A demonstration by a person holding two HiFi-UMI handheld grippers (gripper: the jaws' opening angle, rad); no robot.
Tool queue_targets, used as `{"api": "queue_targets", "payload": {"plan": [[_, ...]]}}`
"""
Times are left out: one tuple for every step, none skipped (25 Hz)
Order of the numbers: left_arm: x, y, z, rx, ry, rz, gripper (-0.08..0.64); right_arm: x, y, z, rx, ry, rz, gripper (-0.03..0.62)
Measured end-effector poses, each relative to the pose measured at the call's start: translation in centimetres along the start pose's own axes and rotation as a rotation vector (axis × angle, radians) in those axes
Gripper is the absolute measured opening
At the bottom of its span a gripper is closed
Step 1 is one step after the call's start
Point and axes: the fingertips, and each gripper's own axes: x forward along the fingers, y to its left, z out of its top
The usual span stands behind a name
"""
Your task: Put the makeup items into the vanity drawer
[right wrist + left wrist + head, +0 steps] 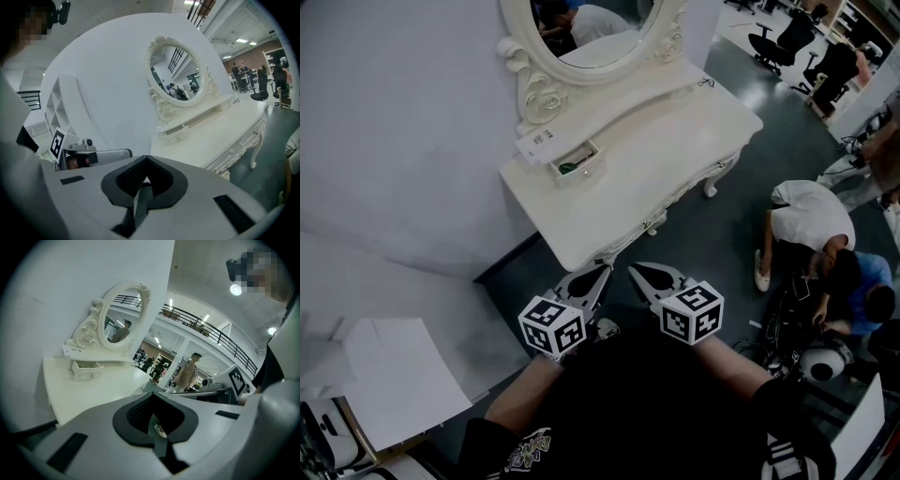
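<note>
A white vanity table (675,141) with an oval mirror (595,28) stands against the wall. Its small drawer (575,161) under the mirror is pulled open, with something dark green inside that I cannot identify. The drawer (86,370) also appears in the left gripper view, and the drawer (177,133) in the right gripper view. No loose makeup items show on the tabletop. My left gripper (602,272) and right gripper (635,272) hang side by side just before the table's front edge. Both are shut and hold nothing.
A white label card (539,142) lies on the ledge beside the drawer. People sit on the floor at the right (811,234). Office chairs (787,37) stand beyond the table. A white shelf unit (389,375) is at the lower left. A person (187,373) stands farther off.
</note>
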Motion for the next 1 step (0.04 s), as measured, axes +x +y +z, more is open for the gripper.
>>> {"api": "queue_targets", "payload": {"plan": [[-0.03, -0.01, -0.01, 0.0, 0.0, 0.0, 0.002, -0.02, 0.02, -0.01, 0.0, 0.0, 0.0, 0.029]]}}
